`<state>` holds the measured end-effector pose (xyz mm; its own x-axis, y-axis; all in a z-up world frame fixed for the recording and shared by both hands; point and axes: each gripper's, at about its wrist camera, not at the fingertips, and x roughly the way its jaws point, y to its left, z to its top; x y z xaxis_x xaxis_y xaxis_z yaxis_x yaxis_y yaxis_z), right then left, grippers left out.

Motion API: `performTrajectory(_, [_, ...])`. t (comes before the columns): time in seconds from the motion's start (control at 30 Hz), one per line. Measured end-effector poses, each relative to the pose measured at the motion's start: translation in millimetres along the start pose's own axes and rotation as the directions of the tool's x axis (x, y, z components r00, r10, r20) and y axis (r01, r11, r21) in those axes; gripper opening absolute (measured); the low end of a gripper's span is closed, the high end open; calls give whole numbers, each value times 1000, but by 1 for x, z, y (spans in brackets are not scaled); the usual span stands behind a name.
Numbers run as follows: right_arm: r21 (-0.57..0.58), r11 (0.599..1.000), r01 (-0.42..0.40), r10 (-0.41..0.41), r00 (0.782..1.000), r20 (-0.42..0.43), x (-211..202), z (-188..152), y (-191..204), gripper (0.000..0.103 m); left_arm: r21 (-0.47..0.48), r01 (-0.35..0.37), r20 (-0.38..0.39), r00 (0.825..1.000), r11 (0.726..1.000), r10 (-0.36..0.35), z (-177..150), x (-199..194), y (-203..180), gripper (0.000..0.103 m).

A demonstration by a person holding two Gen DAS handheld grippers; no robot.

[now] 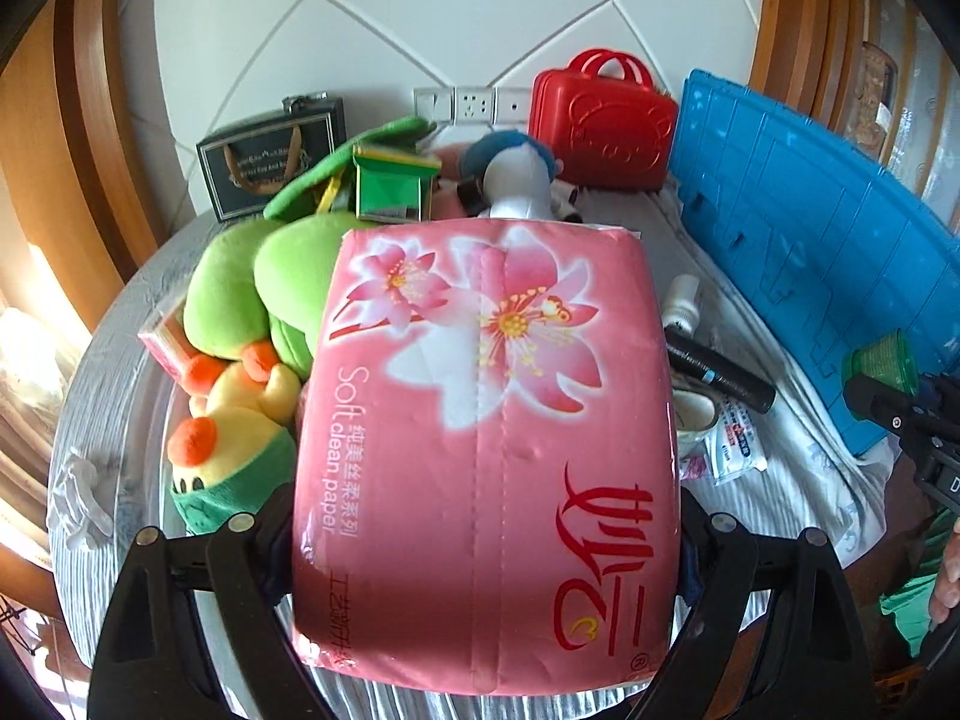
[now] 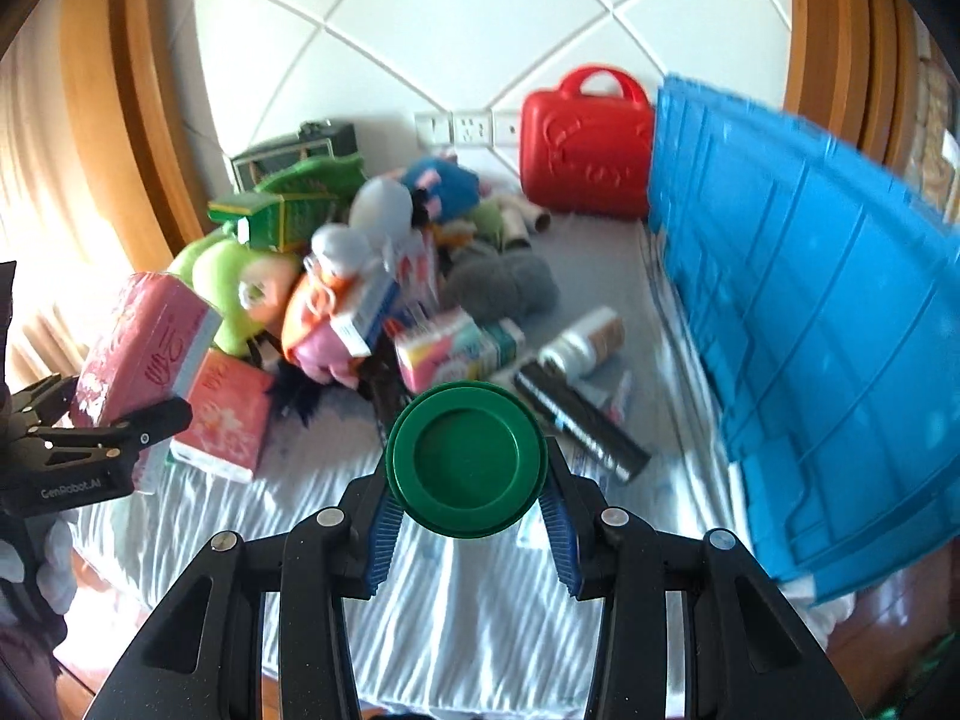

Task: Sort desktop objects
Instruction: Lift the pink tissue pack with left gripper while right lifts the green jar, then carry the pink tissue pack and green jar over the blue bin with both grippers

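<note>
My left gripper is shut on a pink tissue pack with a flower print, held wide between its jaws above the table. The same tissue pack shows at the left of the right wrist view, in the left gripper. My right gripper is shut on a round green cup, its bottom facing the camera. That green cup and the right gripper appear at the right edge of the left wrist view. Both held things hang over a pile of desktop objects.
A blue plastic crate stands at the right, a red toy case at the back. Plush toys, small boxes, a black tube, a white bottle and another pink pack lie on the striped cloth.
</note>
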<state>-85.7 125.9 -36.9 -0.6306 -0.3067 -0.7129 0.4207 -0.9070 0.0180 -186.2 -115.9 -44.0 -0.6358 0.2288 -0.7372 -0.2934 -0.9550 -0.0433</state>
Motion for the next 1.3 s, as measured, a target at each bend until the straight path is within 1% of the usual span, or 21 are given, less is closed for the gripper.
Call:
performTrajectory(0.23, [-21, 1000, 21, -19, 995, 98, -36, 25, 0, 41, 30, 13, 87, 996, 999, -15, 22, -28, -14, 91])
performTrajectory(0.37, [-12, 999, 30, -28, 985, 170, -61, 43, -11, 41, 53, 31, 130, 991, 998, -37, 38, -41, -32, 91])
performTrajectory(0.5, [0, 999, 35, -34, 973, 229, -90, 66, -33, 41, 79, 62, 184, 980, 995, -76, 58, -55, -59, 91])
performTrajectory(0.63, [3, 999, 48, -46, 958, 284, -121, 93, -67, 41, 97, 86, 214, 971, 992, -105, 84, -66, -96, 91])
performTrajectory(0.7, [-4, 998, 59, -55, 949, 311, -136, 107, -90, 41, 111, 103, 233, 964, 989, -126, 102, -71, -121, 91])
performTrajectory(0.8, [-37, 997, 67, -51, 942, 331, -152, 128, -132, 41, 143, 143, 259, 950, 979, -177, 128, -81, -166, 91])
performTrajectory(0.87, [-62, 995, 82, -57, 941, 334, -160, 144, -169, 41, 154, 175, 270, 939, 972, -212, 149, -88, -202, 91])
performTrajectory(0.9, [-69, 994, 86, -58, 941, 334, -161, 148, -183, 41, 157, 192, 274, 934, 969, -230, 159, -92, -217, 91])
performTrajectory(0.97, [-86, 991, 106, -73, 945, 320, -162, 165, -229, 41, 156, 230, 268, 926, 960, -266, 182, -97, -251, 91])
performTrajectory(1.0, [-89, 990, 112, -79, 946, 315, -162, 169, -245, 41, 155, 248, 262, 923, 956, -282, 196, -99, -271, 91])
performTrajectory(1.1, [-95, 988, 125, -97, 963, 253, -149, 195, -313, 41, 151, 287, 222, 923, 946, -316, 234, -101, -329, 91])
performTrajectory(1.13, [-96, 988, 123, -99, 970, 220, -139, 204, -335, 41, 144, 293, 204, 926, 945, -318, 246, -98, -345, 91])
performTrajectory(1.17, [-93, 988, 122, -104, 978, 184, -127, 213, -355, 41, 132, 286, 176, 935, 949, -307, 260, -91, -368, 91])
performTrajectory(1.23, [-83, 989, 119, -109, 987, 118, -104, 224, -387, 41, 106, 264, 125, 953, 959, -276, 280, -73, -402, 91])
performTrajectory(1.27, [-64, 992, 108, -104, 992, 64, -81, 230, -408, 41, 95, 247, 77, 964, 964, -254, 290, -57, -422, 91])
performTrajectory(1.3, [-50, 994, 101, -100, 995, 31, -69, 231, -421, 41, 95, 233, 31, 971, 968, -237, 297, -42, -439, 91])
